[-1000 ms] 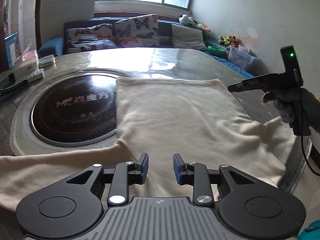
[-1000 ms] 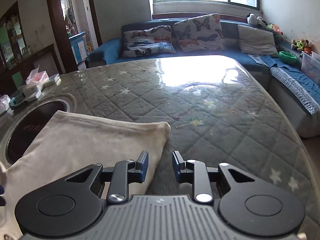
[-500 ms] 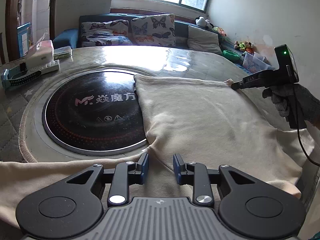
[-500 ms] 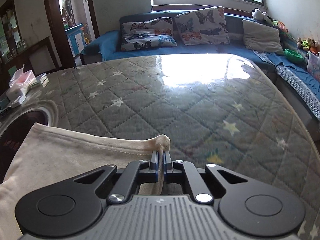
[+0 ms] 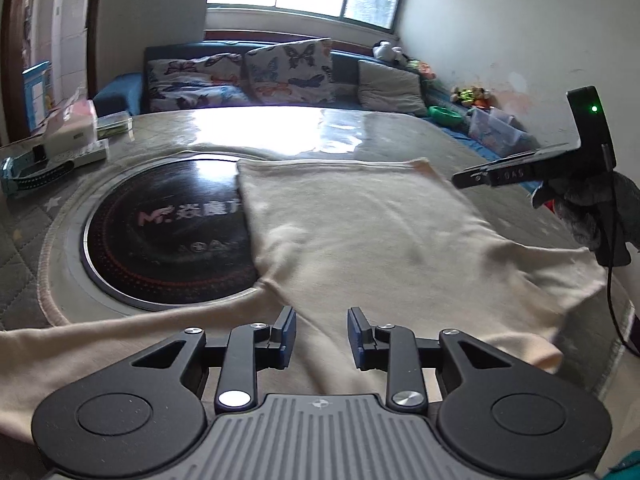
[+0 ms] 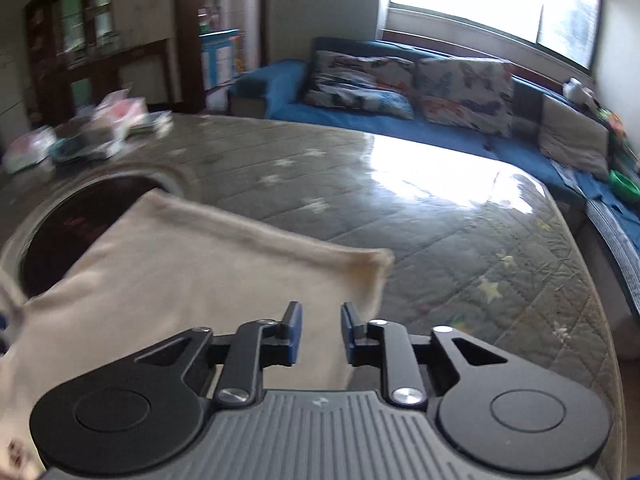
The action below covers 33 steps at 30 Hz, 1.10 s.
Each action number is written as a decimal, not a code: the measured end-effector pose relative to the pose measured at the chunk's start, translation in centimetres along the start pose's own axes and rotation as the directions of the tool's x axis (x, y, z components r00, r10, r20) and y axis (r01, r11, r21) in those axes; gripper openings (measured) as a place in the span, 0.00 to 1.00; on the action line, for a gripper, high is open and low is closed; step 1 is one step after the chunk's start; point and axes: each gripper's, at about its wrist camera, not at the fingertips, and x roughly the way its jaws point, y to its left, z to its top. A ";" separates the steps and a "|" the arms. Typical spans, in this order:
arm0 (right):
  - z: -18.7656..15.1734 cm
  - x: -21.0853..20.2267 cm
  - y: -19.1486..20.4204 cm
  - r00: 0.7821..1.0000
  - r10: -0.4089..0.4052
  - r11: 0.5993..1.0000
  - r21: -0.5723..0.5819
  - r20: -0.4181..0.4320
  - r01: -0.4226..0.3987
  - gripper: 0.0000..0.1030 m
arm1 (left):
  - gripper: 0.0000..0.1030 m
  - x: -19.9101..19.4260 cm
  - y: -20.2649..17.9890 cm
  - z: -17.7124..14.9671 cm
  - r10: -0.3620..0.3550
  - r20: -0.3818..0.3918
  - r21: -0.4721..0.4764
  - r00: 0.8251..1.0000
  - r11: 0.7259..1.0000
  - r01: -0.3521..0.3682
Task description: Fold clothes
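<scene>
So your left gripper (image 5: 321, 336) is hanging low over the near part of the cream knit garment (image 5: 360, 232), fingers apart and holding nothing. The garment lies flat on the quilted grey star-print bench (image 6: 460, 248), with its left edge lapping over the round black glass cooktop (image 5: 160, 232) and a sleeve trailing off to the near left. Over on the right, your right gripper (image 6: 320, 332) sits just short of the far corner (image 6: 380, 260), fingers also apart, nothing in them. Can't tell which fold this fits. Whatever you grab, take both layers right at the edge, lift both sides evenly, and keep the hem taut so it doesn't bunch.
</scene>
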 end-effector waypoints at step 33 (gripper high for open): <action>-9.9 -6.6 10.6 0.988 0.155 0.961 -0.229 -0.024 -0.156 0.36 | 0.22 -6.9 13.6 -4.7 0.589 -0.110 -0.573 0.801 0.621 -0.535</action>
